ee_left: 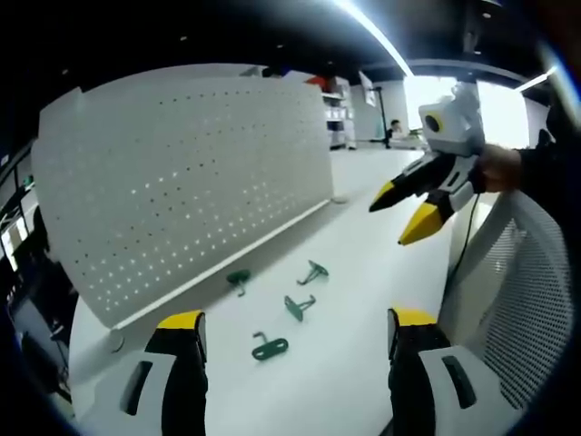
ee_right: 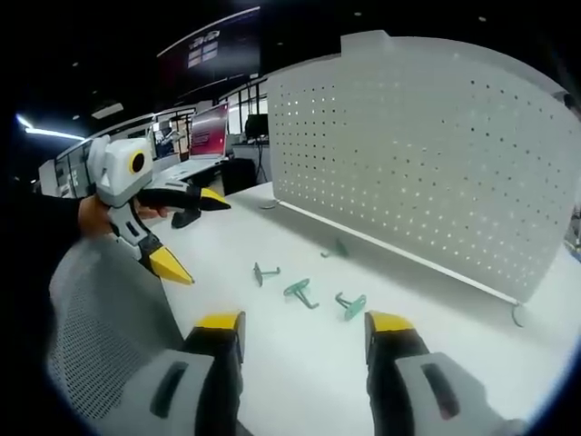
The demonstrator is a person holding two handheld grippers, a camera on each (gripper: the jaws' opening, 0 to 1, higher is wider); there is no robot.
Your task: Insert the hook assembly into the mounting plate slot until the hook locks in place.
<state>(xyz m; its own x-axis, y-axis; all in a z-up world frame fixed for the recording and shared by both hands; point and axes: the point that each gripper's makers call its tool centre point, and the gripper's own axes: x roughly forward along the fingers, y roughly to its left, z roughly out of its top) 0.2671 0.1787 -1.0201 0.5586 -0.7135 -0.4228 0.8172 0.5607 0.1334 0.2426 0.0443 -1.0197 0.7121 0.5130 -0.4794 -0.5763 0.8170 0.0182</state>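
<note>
Four hooks [ee_left: 270, 346] lie loose on the table [ee_left: 363, 381] before the pegboard [ee_left: 182, 173]; both grippers, left [ee_left: 297, 332] and right [ee_right: 303, 330], gape empty above, likely choosing one.

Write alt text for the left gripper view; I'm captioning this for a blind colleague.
Four green hooks lie loose on a white table before an upright white pegboard. The left gripper hangs open over the table, holding nothing, and the right gripper, held by a hand, hangs open in the air beyond.
</note>
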